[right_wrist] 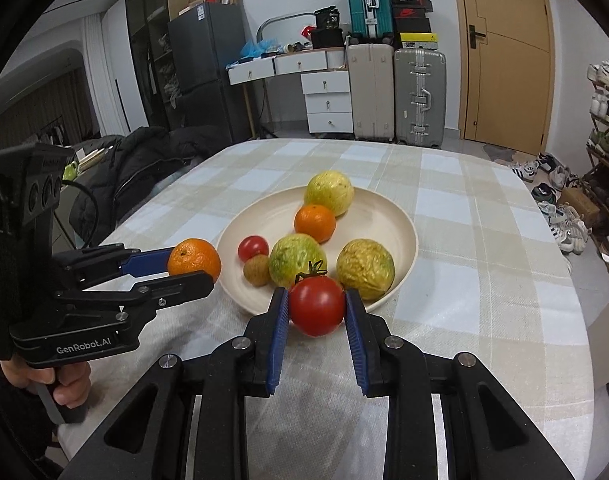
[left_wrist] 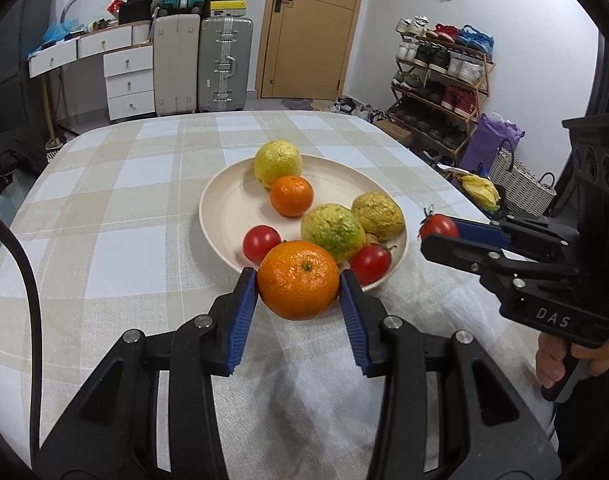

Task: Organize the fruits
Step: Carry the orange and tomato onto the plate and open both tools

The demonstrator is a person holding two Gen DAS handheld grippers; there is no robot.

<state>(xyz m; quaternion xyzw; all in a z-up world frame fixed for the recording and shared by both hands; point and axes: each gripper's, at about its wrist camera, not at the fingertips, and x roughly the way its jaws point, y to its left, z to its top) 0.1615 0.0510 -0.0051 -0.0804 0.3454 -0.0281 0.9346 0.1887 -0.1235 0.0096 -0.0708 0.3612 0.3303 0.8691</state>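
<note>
In the left wrist view my left gripper (left_wrist: pixel 298 280) is shut on a large orange mandarin (left_wrist: pixel 300 292), held just above the near rim of the cream plate (left_wrist: pixel 224 192). To its right my right gripper (left_wrist: pixel 436 234) grips a small red tomato (left_wrist: pixel 440 226) beside the plate. The right wrist view shows that tomato (right_wrist: pixel 317 304) pinched between the blue pads (right_wrist: pixel 279 320), over the plate (right_wrist: pixel 368 216). There the left gripper (right_wrist: pixel 192 270) holds the mandarin (right_wrist: pixel 194 260) at the plate's left. Several fruits lie on the plate: yellow-green ones, a small orange (left_wrist: pixel 291 196), tomatoes.
The round table (left_wrist: pixel 124 208) wears a beige and white checked cloth. A black jacket (right_wrist: pixel 144 160) lies off its left edge. Suitcases (left_wrist: pixel 224 64), white drawers (left_wrist: pixel 128 80) and a shoe rack (left_wrist: pixel 440 76) stand beyond. A hand (left_wrist: pixel 552 360) holds the right gripper's handle.
</note>
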